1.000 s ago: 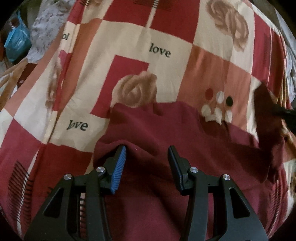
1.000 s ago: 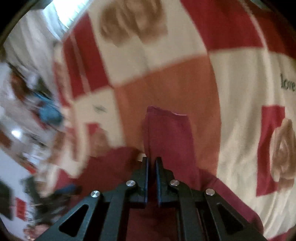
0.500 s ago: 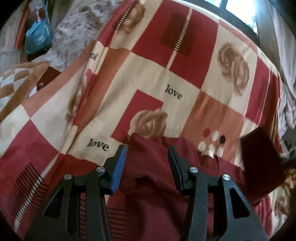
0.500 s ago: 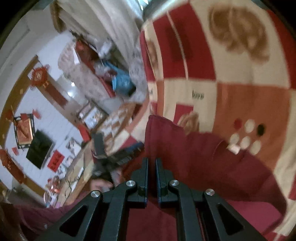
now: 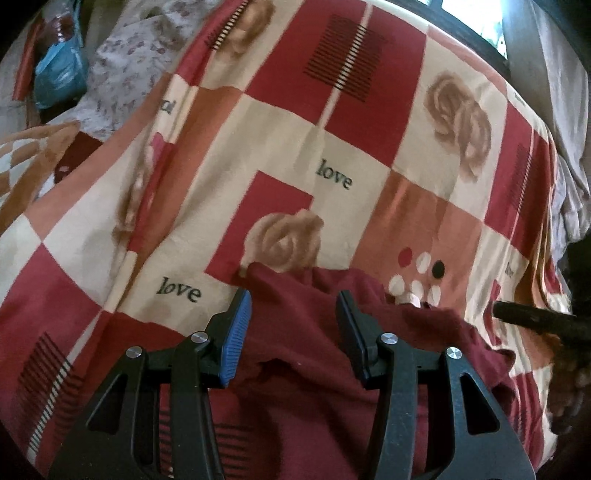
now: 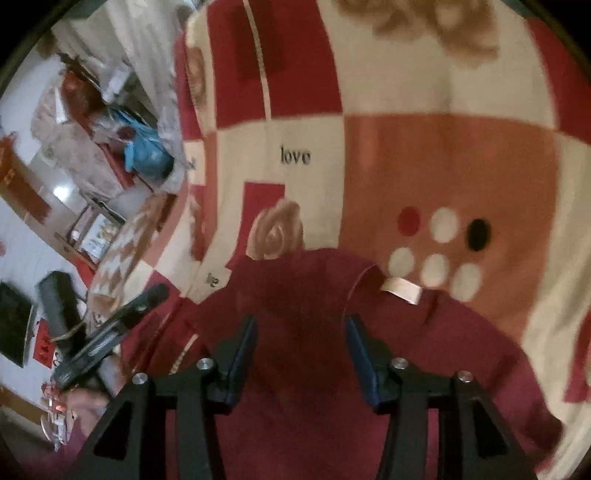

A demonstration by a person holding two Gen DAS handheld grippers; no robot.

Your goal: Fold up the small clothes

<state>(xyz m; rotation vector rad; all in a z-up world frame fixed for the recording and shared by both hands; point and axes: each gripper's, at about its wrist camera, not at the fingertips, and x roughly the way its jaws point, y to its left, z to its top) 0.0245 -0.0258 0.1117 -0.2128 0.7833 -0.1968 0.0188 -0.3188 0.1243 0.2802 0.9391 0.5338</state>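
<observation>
A dark red garment lies on the patterned bedsheet, folded over itself, with a pale label at its far edge. My left gripper is open and empty, hovering over the garment's left part. My right gripper is open and empty over the garment's middle, just short of the label. The right gripper's black tip shows at the right of the left wrist view. The left gripper shows at the left of the right wrist view.
The sheet is checked red, cream and orange with roses and the word "love". A blue bag and a flowered cloth lie past the bed's far left. A window is behind the bed. Room furniture stands beyond the left edge.
My right gripper was shut on a flap of the red garment, carried it over, and has now let go and opened. The left gripper stayed open and shifted slightly back.
</observation>
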